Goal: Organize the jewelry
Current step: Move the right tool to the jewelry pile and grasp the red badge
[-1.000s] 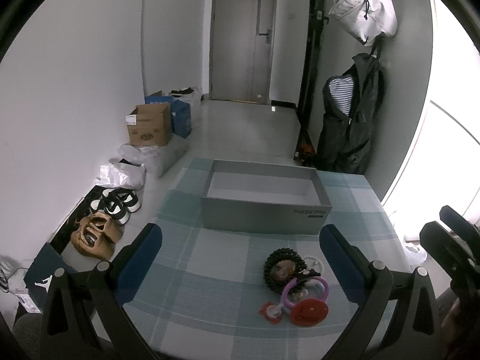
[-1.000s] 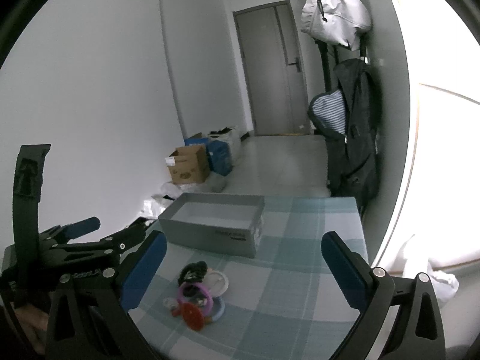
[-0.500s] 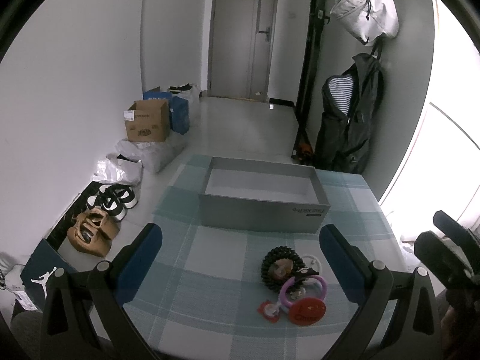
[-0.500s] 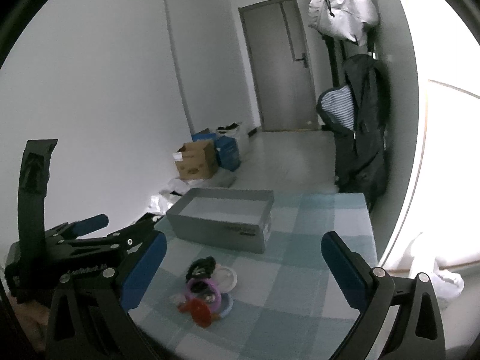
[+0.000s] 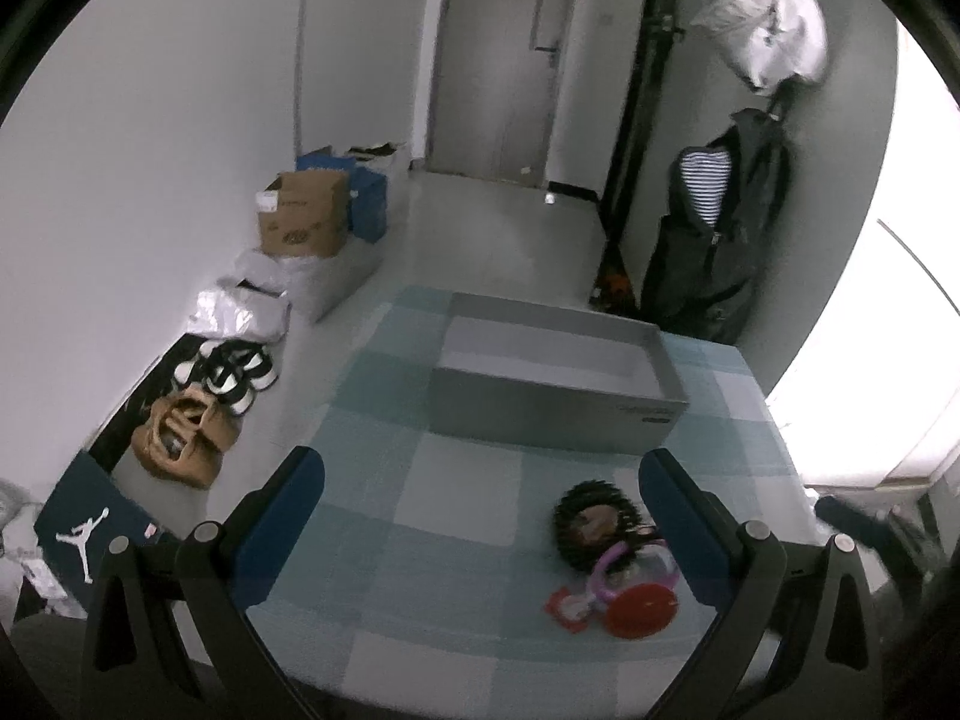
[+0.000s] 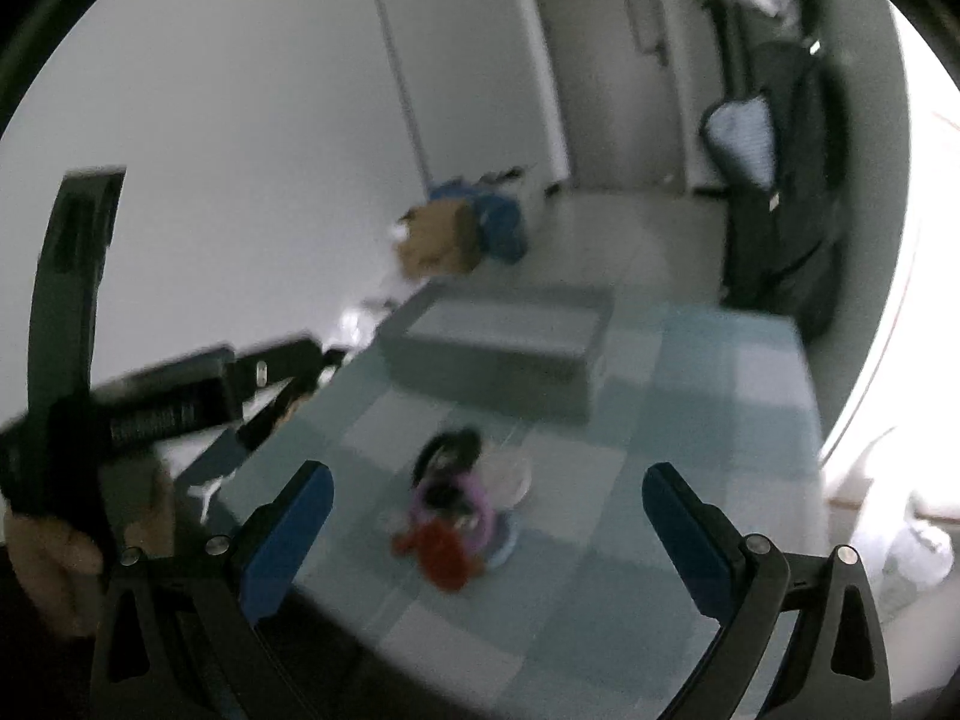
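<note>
A small heap of jewelry lies on the checked tablecloth: a black beaded bracelet, a purple ring-shaped bangle and a red round piece. The heap also shows blurred in the right wrist view. Behind it stands an open grey box, also in the right wrist view. My left gripper is open and empty above the table's near side, left of the heap. My right gripper is open and empty, with the heap between its fingers' line of sight.
The table's left edge drops to the floor with shoes, a tan bag and cardboard boxes. A dark jacket hangs at the back right. The left gripper's body fills the right wrist view's left side.
Both grippers have tipped downward and moved toward the table, so the jewelry heap and box sit closer. The right wrist view is now motion-blurred. Nothing was grasped.
</note>
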### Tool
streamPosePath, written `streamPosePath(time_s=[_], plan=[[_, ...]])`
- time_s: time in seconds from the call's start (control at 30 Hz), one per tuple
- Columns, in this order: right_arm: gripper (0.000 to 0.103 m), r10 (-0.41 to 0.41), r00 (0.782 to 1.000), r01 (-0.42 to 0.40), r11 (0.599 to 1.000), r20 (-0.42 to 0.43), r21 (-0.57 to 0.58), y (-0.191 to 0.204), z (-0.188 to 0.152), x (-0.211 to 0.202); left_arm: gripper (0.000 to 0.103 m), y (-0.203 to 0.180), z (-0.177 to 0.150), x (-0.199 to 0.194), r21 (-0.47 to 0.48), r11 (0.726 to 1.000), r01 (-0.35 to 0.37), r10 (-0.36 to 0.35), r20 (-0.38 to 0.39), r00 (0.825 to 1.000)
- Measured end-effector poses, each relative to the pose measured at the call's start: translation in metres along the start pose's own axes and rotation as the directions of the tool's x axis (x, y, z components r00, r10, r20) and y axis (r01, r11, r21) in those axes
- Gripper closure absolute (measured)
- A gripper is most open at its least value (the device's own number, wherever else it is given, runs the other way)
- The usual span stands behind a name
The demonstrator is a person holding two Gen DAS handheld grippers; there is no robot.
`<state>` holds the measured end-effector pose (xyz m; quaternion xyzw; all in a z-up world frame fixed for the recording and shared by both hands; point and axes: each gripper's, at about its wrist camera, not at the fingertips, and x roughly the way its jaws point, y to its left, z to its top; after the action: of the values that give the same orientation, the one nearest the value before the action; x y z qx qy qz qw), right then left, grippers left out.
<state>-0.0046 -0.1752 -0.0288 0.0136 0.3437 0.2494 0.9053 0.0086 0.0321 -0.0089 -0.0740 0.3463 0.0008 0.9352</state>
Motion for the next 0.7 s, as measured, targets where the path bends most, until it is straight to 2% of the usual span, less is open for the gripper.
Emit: streamPosePath(time_s=[0.07,0.13,0.27,0.57,0.63,0.7], plan=[[0.003,0.018,0.999,-0.018,1.0,-0.046,0.001,0.004,-0.007,0.008,0.001,0.009,0.0,0.005,-0.022,1.0,-0.017,0.016,-0.023,1.0],[0.013,0.051,0.991,-0.051,0.999,-0.122,-0.001,0.009,-0.015,0.021,0.001,0.019,0.001,0.01,-0.057,0.998,-0.023,0.02,-0.048,0.999],[0.025,0.048,0.977,-0.048,0.999,-0.208,0.006,0.014,-0.029,0.04,0.001,0.029,0.002,0.015,-0.092,0.995,-0.034,0.028,-0.066,0.997],[0.053,0.054,0.961,-0.044,0.998,-0.271,0.043,0.009,-0.034,0.059,0.001,0.025,0.0,0.023,-0.061,0.998,-0.032,0.026,-0.102,0.994],[0.062,0.049,0.958,-0.036,0.998,-0.282,0.051,0.007,-0.033,0.058,0.001,0.027,0.0,0.025,-0.057,0.998,-0.028,0.021,-0.111,0.994],[0.065,0.039,0.957,-0.025,0.998,-0.289,0.053,0.006,-0.033,0.058,0.001,0.028,0.001,0.027,-0.055,0.998,-0.03,0.023,-0.119,0.993]])
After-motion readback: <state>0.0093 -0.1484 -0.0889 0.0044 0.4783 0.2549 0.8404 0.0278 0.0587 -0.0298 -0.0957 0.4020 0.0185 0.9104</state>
